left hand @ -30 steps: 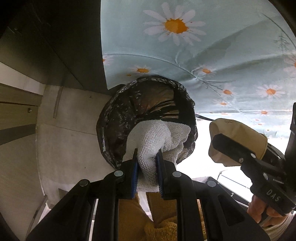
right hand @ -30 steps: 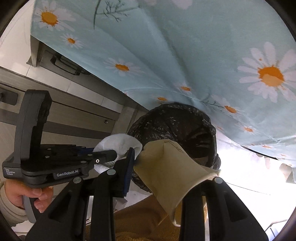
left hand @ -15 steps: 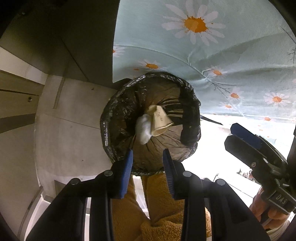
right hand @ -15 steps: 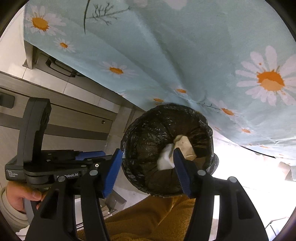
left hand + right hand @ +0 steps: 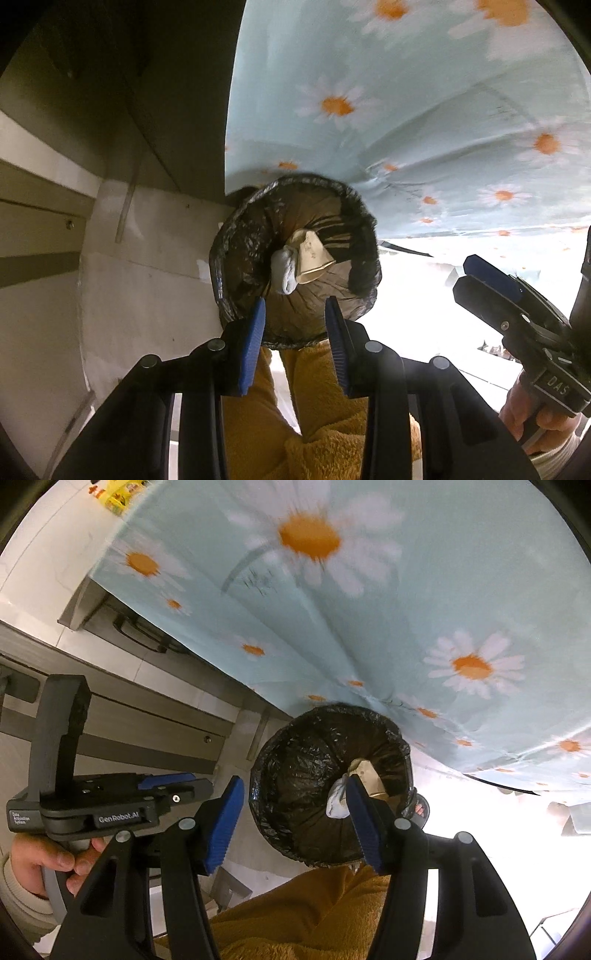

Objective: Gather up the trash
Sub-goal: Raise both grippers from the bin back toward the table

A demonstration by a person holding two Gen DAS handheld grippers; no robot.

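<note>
A round trash bin lined with a black bag (image 5: 236,258) (image 5: 295,760) stands on the floor below the table edge. Inside it lie a white crumpled tissue (image 5: 286,271) (image 5: 337,805) and a beige paper cup (image 5: 312,254) (image 5: 367,775), side by side. My left gripper (image 5: 293,343) is open and empty above the bin's near rim. My right gripper (image 5: 293,823) is open wide and empty above the bin; its right finger hides part of the cup. Each gripper shows in the other's view, the right one (image 5: 491,280) and the left one (image 5: 162,786).
A light blue tablecloth with daisies (image 5: 406,110) (image 5: 369,609) hangs over the table behind the bin. Grey cabinet fronts (image 5: 147,723) and a wall (image 5: 129,295) lie to the left. The person's mustard fleece clothing (image 5: 314,424) fills the bottom between the fingers.
Both grippers opened and dropped the tissue and the paper cup into the bin. Both have since pulled back up, away from the bin, with jaws open.
</note>
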